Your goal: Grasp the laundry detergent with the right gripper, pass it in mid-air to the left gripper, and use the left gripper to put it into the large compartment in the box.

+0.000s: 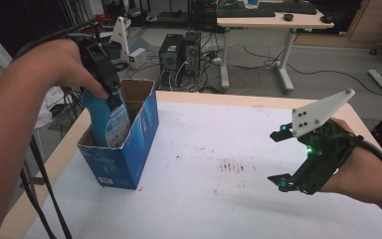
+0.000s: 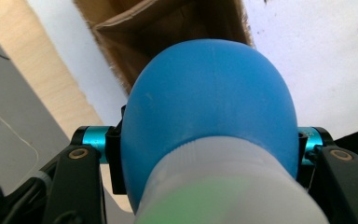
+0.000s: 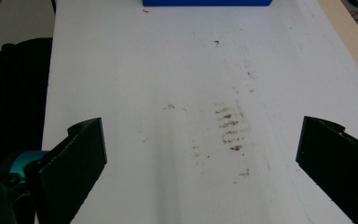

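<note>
L gripper (image 1: pixel 110 94) jaws clamp blue bottle (image 1: pixel 107 119) inside box (image 1: pixel 129 159) rim, tight fit; R gripper (image 1: pixel 281 159) jaws wide, empty, over bare tabletop (image 1: pixel 229 209) right of box.

blue bottle (image 1: pixel 110 122) base hidden inside box (image 1: pixel 124 159), its white cap (image 2: pixel 223 186) blurred, cut off
</note>
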Demonstrator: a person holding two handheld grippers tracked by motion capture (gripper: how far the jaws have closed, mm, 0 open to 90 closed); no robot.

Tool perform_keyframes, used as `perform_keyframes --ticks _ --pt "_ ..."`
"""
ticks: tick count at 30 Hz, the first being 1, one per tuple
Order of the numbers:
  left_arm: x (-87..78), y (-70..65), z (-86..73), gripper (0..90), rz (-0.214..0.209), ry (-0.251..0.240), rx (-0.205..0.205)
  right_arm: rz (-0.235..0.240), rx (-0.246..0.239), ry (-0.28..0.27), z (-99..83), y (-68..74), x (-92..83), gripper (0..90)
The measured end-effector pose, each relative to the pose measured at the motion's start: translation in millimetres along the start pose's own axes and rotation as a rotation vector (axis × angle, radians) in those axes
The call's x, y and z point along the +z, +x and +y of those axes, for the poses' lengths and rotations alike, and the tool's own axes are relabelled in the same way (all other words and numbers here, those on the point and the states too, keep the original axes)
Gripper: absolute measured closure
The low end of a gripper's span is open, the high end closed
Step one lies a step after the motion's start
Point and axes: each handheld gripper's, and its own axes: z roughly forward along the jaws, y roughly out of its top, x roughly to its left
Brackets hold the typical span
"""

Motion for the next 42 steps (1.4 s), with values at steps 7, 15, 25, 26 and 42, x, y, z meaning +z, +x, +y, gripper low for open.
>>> perform_keyframes --ticks 7,15,25,26,42 --pt "31.6 -2.3 3.2 39.2 0.013 0.017 0.162 0.003 -0.002 0.004 0.0 0.2 3.1 0.9" --pt "57.8 -2.5 6.1 39.2 0.021 0.019 0.339 0.001 0.002 0.001 -2.5 1.3 5.6 0.9" --pt "80.8 -2.4 7.8 39.0 0.007 0.026 0.475 0.002 0.003 0.002 -4.0 2.8 7.4 0.9" --pt "80.8 -2.4 7.8 39.0 0.007 0.026 0.475 0.003 0.001 0.001 -4.2 2.8 7.7 0.9" --pt "82.5 -3.6 5.5 33.1 0.012 0.041 0.472 0.015 -0.006 0.002 -2.5 5.2 13.7 0.9"
